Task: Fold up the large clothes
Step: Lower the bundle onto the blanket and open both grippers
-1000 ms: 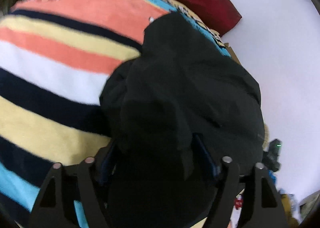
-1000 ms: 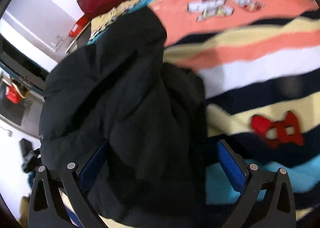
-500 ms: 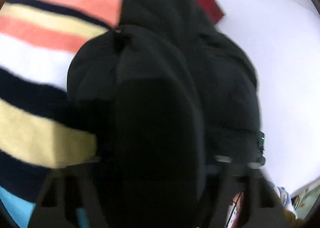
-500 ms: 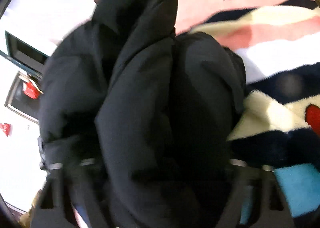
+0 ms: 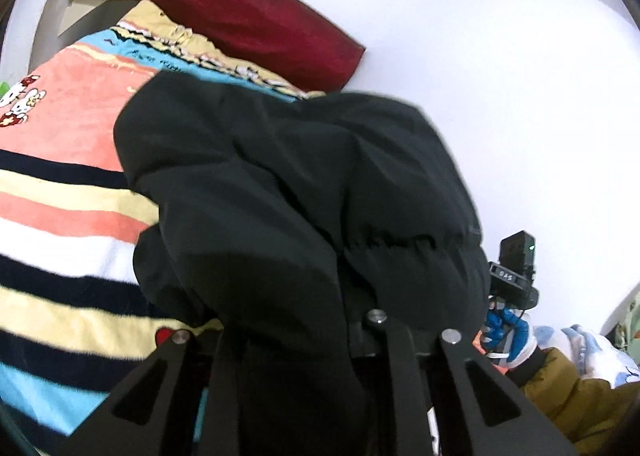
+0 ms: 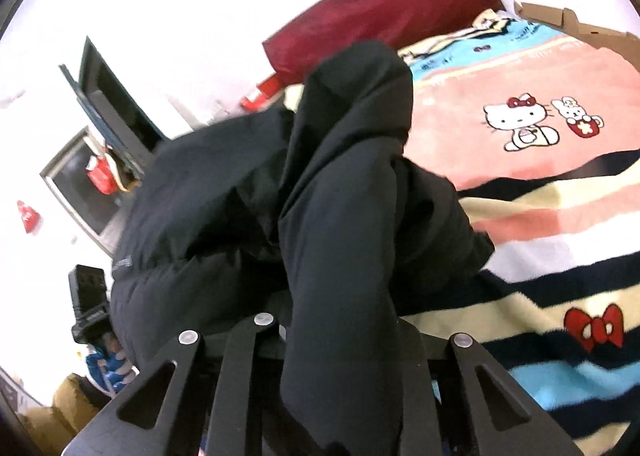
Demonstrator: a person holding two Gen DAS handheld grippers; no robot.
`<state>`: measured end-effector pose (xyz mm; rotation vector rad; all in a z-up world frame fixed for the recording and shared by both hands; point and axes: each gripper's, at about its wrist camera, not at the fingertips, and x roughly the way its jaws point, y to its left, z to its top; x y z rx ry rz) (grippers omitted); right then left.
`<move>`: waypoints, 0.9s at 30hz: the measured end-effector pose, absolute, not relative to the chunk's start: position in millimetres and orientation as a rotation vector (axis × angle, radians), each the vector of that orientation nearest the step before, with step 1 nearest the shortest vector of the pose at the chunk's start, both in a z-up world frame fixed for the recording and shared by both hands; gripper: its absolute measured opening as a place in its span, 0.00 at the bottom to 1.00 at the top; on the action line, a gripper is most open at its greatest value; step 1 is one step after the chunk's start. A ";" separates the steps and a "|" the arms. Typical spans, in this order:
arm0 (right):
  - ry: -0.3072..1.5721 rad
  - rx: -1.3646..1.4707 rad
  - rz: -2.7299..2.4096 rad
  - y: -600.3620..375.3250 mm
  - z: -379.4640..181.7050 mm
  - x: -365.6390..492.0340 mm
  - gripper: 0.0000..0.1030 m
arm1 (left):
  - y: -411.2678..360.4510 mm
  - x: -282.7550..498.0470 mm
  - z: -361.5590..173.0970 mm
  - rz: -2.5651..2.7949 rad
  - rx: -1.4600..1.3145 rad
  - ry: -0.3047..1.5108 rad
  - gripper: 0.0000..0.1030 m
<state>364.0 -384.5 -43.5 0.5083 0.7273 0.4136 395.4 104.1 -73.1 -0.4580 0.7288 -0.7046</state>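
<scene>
Black jacket [image 5: 304, 192] hangs bunched above the striped blanket [image 5: 60, 216], clamped in both the left claw [image 5: 296, 340] and right claw [image 6: 340, 336].

Each gripper is built from matte black plastic: angled struts with triangular cut-outs, fastened by round silver screw heads. On the left gripper [image 5: 304, 340] two struts are seen per side. Beyond it, the right hand [image 5: 510, 340] is covered by a blue-and-white glove, followed by a mustard-brown sleeve [image 5: 568, 396]. The right gripper [image 6: 336, 332] is built alike.

Bedroom: striped blanket [image 5: 60, 216], red pillow [image 5: 256, 16] on bed
</scene>
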 end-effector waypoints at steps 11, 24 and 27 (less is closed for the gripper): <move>0.884 0.615 0.285 -407.6 -128.4 314.0 0.31 | 160.0 367.9 -149.1 -0.590 -0.534 0.917 0.31; 0.835 0.481 0.075 -423.8 -76.8 258.1 0.66 | 250.7 294.9 -94.0 -0.282 -0.593 0.816 0.42; 0.830 0.436 0.079 -408.6 -58.1 232.4 0.66 | 241.5 268.8 -72.5 -0.241 -0.522 0.804 0.42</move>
